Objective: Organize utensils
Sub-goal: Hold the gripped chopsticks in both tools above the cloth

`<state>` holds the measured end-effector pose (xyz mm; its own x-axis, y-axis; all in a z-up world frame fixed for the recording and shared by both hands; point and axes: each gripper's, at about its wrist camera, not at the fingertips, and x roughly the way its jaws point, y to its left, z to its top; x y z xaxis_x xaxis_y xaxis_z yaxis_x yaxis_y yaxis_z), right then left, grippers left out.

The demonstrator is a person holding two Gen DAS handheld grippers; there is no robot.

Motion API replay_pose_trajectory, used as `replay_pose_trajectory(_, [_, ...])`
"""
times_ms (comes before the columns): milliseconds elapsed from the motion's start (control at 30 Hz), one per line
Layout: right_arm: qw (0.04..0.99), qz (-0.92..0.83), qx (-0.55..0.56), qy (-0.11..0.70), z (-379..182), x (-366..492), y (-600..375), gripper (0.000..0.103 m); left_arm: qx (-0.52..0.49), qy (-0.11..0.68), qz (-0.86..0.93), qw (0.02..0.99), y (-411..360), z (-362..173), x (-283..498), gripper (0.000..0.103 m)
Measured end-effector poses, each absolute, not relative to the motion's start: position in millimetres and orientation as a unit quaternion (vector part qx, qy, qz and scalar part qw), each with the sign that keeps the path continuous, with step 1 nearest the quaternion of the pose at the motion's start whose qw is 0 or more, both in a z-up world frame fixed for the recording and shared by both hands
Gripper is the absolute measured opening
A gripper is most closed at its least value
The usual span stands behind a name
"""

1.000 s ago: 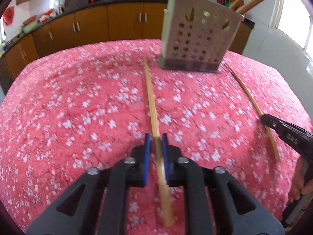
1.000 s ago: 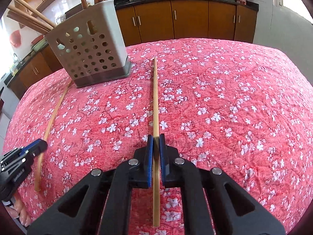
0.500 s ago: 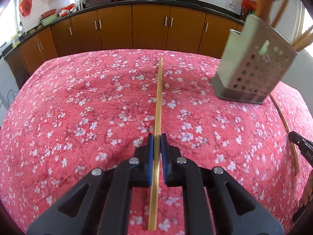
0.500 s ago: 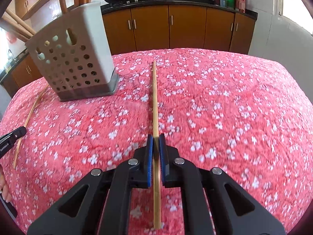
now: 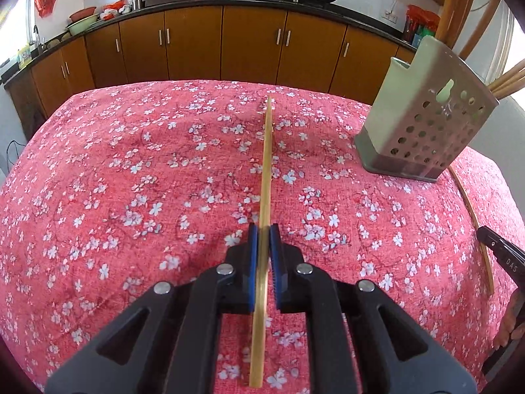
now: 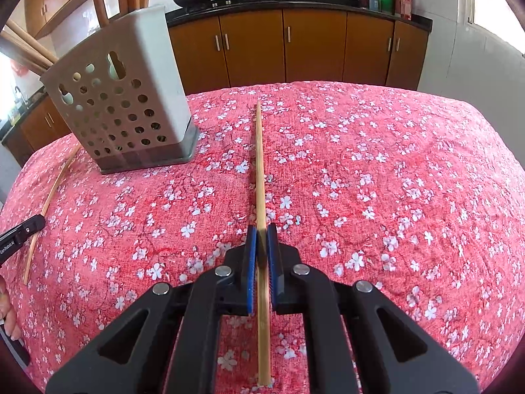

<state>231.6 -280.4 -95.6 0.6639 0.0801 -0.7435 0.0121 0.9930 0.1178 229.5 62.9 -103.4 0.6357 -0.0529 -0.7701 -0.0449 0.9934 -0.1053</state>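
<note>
In the left wrist view, a bamboo chopstick [image 5: 266, 177] is clamped between the blue pads of the left gripper [image 5: 263, 239], its long axis running straight forward along the fingers, the tip held above the floral tablecloth [image 5: 131, 180]. The perforated utensil holder [image 5: 423, 131] stands ahead and to the right, with several wooden utensils upright in it; a further chopstick [image 5: 472, 223] lies loose on the cloth just beside it. In the right wrist view, a second chopstick [image 6: 260, 170] is pinched in the right gripper [image 6: 261, 239], likewise pointing forward, and the same holder [image 6: 121, 98] is seen ahead to the left, so it stands between the two tools. The right gripper is judged slightly nearer. Each stick is judged to need tipping upright before being dropped in.
</note>
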Motion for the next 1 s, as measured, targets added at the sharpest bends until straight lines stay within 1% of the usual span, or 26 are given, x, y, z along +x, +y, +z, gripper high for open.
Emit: replay_pose_trajectory(1000, [0.911,0.018,0.055,0.409,-95.4,230.7,-280.9,0.008,-0.063,0.426,-0.004,0.902,62.8,-103.0,229.9,0.011])
